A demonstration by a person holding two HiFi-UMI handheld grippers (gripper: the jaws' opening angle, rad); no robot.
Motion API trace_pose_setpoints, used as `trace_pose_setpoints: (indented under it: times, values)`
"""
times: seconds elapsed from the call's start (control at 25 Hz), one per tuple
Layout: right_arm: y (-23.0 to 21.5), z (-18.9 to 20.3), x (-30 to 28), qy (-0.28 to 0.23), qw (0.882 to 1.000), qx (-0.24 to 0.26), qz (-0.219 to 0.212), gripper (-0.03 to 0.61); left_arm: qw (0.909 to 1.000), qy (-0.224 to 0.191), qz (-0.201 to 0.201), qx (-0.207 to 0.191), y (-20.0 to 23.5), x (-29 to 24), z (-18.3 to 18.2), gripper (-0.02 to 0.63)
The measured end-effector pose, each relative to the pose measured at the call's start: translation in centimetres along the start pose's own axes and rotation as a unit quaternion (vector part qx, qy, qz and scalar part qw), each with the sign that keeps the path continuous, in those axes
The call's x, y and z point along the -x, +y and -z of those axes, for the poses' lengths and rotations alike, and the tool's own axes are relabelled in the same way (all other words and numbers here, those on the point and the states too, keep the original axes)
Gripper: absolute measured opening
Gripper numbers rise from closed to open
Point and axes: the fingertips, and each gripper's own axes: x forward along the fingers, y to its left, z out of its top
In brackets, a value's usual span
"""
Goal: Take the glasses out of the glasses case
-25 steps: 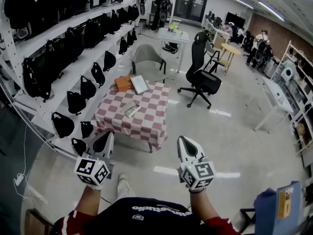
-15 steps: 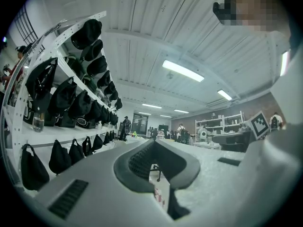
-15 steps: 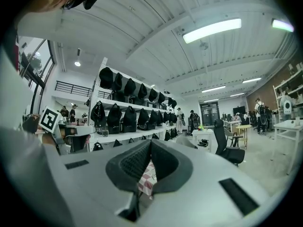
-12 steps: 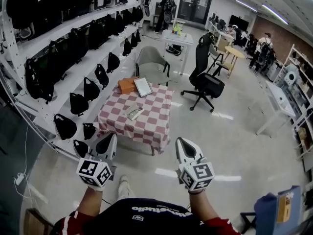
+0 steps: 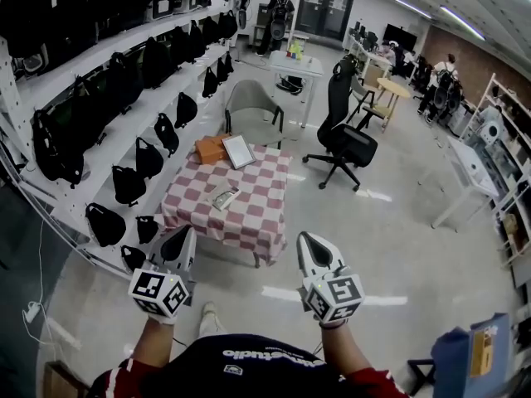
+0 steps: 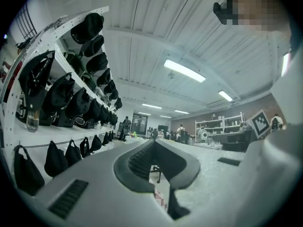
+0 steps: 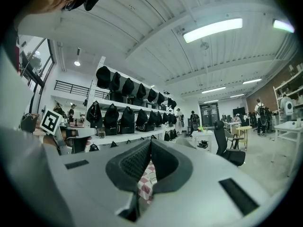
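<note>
A small grey glasses case [image 5: 222,197] lies on a low table with a red-and-white checked cloth [image 5: 257,218], well ahead of me in the head view; it is too small to tell if it is open. My left gripper [image 5: 181,239] and right gripper [image 5: 308,244] are held side by side in the air, well short of the table. Both are shut with nothing between the jaws. In the left gripper view the left gripper [image 6: 154,143] has its jaws meeting at the tips. The right gripper [image 7: 150,143] looks the same, and the checked cloth [image 7: 146,178] shows through the gap below its tips.
An orange box [image 5: 209,148] and a white-framed tablet [image 5: 239,150] lie at the table's far end. A grey chair [image 5: 253,104] stands behind the table and a black office chair [image 5: 343,133] to its right. Shelves of black bags [image 5: 124,89] line the left wall. People stand far off.
The head view has shifted slightly, so the table sits a little differently in frame. Both grippers keep the same shut pose side by side.
</note>
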Motion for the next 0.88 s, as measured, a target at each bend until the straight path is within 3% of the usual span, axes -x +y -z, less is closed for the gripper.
trace_pose_setpoints:
  times: [0.56,0.88]
  values:
    - [-1.3,-0.2,-5.2,0.016,1.0,0.007,0.005,0.003,1.0,-0.004,0.003,0.003,3.9,-4.5,-0.7,0.006]
    - [-2.2,1.1,-9.5,0.029,0.999,-0.004,0.014,0.003,0.9998,0.016,0.009,0.001,7.3,-7.5,0.2,0.006]
